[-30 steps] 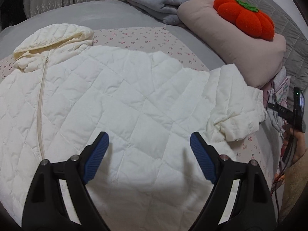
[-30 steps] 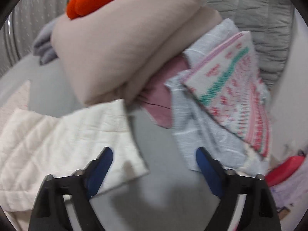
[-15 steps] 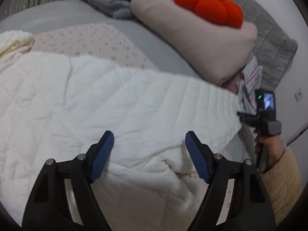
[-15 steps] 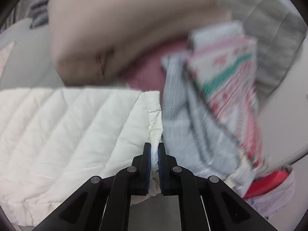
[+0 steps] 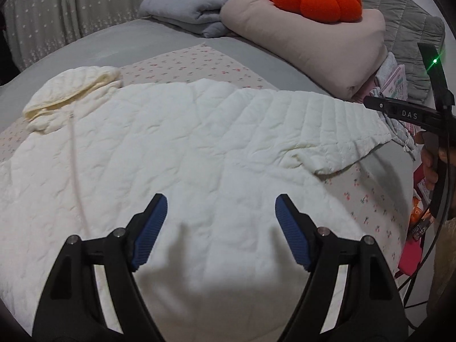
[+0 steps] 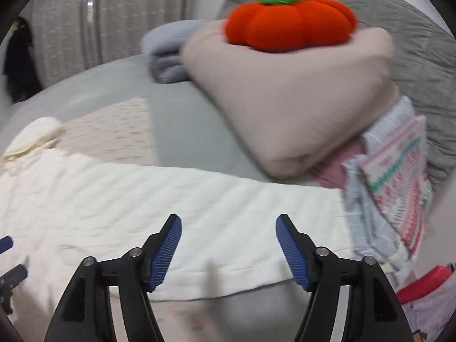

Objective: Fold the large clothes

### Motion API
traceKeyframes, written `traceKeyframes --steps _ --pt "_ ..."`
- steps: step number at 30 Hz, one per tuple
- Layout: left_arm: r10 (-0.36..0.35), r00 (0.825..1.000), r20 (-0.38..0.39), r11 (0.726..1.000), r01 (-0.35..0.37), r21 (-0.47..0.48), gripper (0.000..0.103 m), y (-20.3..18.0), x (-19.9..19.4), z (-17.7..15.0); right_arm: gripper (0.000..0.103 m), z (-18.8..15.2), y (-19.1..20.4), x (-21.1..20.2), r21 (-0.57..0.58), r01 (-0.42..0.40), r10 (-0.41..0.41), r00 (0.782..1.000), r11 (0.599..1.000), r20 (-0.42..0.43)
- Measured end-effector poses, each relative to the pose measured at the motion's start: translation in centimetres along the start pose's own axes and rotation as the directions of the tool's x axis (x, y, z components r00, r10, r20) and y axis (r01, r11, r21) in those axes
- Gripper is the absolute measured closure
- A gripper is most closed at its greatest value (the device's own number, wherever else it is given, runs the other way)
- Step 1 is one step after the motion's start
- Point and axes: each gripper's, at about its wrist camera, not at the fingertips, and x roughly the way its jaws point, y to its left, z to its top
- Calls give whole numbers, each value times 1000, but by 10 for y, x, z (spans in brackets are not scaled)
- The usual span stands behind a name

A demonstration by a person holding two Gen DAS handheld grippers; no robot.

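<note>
Grey bedding (image 5: 171, 42) covers the bed, with a floral sheet (image 5: 199, 62) under a white quilted jacket (image 5: 171, 148) spread flat ahead of both grippers. Left gripper (image 5: 221, 213): jaws apart above the jacket body, nothing between them. Right gripper (image 6: 228, 232): jaws opening, nothing between them, the straightened sleeve (image 6: 228, 205) lying just beyond. Farther ahead a pink pillow (image 6: 299, 99) carries an orange pumpkin cushion (image 6: 287, 22); folded cloths (image 6: 393, 185) lie to the right. No containers visible.
</note>
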Motion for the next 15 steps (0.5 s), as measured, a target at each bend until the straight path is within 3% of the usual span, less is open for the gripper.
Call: traceKeyframes --steps 6,8,9,10,12,15 --pt "75 997 -34 992 -78 -101 21 61 -42 -85 21 -36 112 -21 -134 -243 238 970 961 -47" --pt "59 996 -66 984 -69 -166 20 74 -37 -120 20 -55 142 -13 -160 -315 305 949 936 -85" --pt "42 998 -44 982 -49 -184 19 76 -36 -135 20 -63 154 -6 -163 -337 322 940 927 -109" --pt "39 999 11 982 -36 -185 19 75 -40 -147 20 -72 166 4 -167 -345 324 935 923 -141" --pt "39 999 16 981 -35 -191 19 74 -48 -152 20 -90 180 29 -213 -299 258 946 930 -198" --pt "25 1000 3 970 -23 -244 19 82 -72 -148 19 -97 190 24 -276 -238 206 968 931 -143"
